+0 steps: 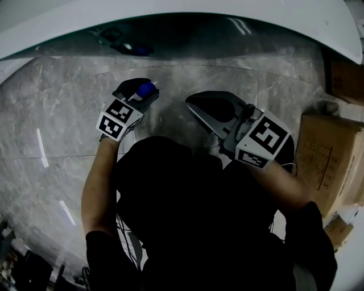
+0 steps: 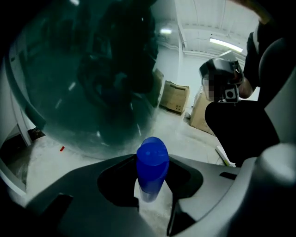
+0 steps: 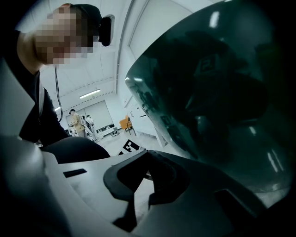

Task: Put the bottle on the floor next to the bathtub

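A clear bottle with a blue cap stands upright between the jaws of my left gripper, which is shut on it. It is held low over the grey marble floor, close to the dark glossy bathtub wall. Whether its base touches the floor is hidden. My right gripper hovers a little to the right, also near the tub. Its tips meet, with nothing between them.
Cardboard boxes stand at the right, close to my right arm. The tub's white rim curves across the top. My dark-clothed body fills the lower middle of the head view. People stand far off in the room.
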The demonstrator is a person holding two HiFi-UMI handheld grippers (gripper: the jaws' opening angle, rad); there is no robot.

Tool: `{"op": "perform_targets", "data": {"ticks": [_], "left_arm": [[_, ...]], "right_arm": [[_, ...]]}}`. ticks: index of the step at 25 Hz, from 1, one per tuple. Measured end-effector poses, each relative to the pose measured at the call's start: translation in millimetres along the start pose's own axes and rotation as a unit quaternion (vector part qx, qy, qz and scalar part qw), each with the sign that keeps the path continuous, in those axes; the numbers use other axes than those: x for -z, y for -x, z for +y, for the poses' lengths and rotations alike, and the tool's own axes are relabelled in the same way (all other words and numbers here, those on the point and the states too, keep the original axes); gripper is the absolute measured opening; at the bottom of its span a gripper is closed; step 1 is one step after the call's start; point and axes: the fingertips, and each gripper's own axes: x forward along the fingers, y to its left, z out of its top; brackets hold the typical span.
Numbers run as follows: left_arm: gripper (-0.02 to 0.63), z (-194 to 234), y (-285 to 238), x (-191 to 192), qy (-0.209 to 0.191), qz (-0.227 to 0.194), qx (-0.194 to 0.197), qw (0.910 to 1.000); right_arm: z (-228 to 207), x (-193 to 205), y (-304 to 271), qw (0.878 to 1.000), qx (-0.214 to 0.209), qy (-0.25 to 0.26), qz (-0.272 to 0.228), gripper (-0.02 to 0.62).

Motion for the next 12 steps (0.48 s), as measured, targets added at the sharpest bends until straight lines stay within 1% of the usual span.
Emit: {"op": "perform_targets", "data": {"ticks": [3, 5, 9, 12], "left_arm": [[0.160, -4, -18, 12, 0.002, 0.026, 0.004, 0.9997], [0.160, -7, -28, 18, 0.003, 0.036, 0.005, 0.9993], [0.160, -10, -42, 25, 0.009, 0.043, 0.003, 0.9990], [0.160, -14, -48, 32, 0.009, 0.048, 0.008, 0.9988]], "right_arm": [[-2, 0, 1, 1.000, -0.001, -0.003, -0.001, 0.028], [-4, 1, 0, 1.000, -0.002, -0.002, -0.002, 0.028], [-6, 12, -4, 1.000, -0.006, -0.005, 0.003, 0.028], [-15, 31, -15, 1.000, 0.000, 0.003, 0.021, 0.028]]}}
